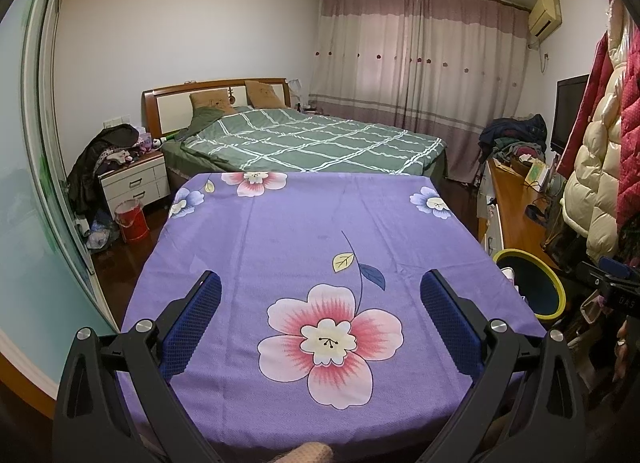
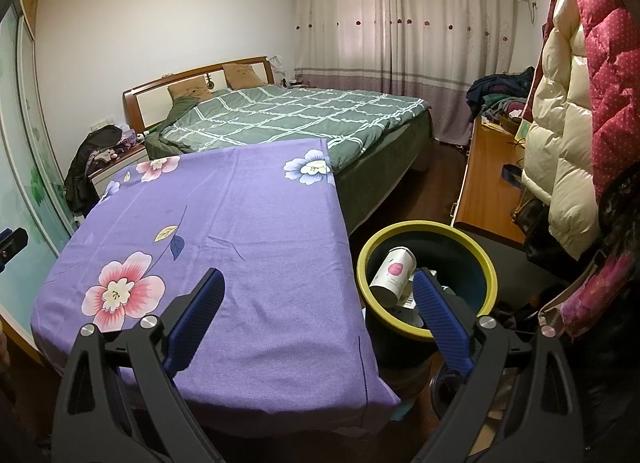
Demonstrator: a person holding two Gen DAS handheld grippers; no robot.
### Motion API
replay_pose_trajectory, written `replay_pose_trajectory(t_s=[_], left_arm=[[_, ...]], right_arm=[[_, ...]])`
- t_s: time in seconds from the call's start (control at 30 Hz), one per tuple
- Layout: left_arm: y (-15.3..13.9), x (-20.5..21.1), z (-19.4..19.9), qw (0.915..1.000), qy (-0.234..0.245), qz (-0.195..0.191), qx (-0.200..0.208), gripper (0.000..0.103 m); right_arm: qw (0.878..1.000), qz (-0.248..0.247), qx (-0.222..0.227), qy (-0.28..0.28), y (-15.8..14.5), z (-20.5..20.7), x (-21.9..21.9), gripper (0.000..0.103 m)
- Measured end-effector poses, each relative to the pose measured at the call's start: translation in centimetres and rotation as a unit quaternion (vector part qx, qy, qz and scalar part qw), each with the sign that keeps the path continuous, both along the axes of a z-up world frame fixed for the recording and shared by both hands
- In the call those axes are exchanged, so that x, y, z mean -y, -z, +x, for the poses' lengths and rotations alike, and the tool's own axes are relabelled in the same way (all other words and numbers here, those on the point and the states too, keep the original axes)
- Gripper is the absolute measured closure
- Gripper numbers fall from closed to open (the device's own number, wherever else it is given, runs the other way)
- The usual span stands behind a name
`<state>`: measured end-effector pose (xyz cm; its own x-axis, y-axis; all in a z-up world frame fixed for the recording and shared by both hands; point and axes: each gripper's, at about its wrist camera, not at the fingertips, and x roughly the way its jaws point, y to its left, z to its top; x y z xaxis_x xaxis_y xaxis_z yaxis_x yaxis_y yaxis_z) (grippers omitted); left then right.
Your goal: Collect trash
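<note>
Both tongs are spread wide with nothing in them, left tongs (image 1: 320, 295) hanging over the purple flowered worktop (image 1: 280, 223) and right tongs (image 2: 318, 291) straddling its right edge. The yellow-rimmed bin (image 2: 490, 263) sits just beside that edge, probably so stuff drops straight in. I count one paper cup (image 2: 392, 273) leaning inside, plus some white scraps I can't make out. Worktop looks bare, so collecting seems about done.
</note>
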<state>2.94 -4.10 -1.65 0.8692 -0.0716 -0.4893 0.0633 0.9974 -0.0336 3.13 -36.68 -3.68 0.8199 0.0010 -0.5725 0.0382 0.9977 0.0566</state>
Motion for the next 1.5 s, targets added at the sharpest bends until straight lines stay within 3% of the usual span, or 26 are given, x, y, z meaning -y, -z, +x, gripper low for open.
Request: replay_pose_trajectory(t_s=[1.33,1.5], left_arm=[[1.0,0.3,0.7,0.9999,0.011,-0.004,-0.008,0.005],[1.8,-0.3,2.3,0.9994,0.01,-0.017,-0.028,0.005]], right_arm=[[1.0,0.003,-0.003,0.0,0.4,0.0,-0.1,0.013],[1.0,0.01,-0.006,-0.007,1.1,0.8,-0.6,0.012]])
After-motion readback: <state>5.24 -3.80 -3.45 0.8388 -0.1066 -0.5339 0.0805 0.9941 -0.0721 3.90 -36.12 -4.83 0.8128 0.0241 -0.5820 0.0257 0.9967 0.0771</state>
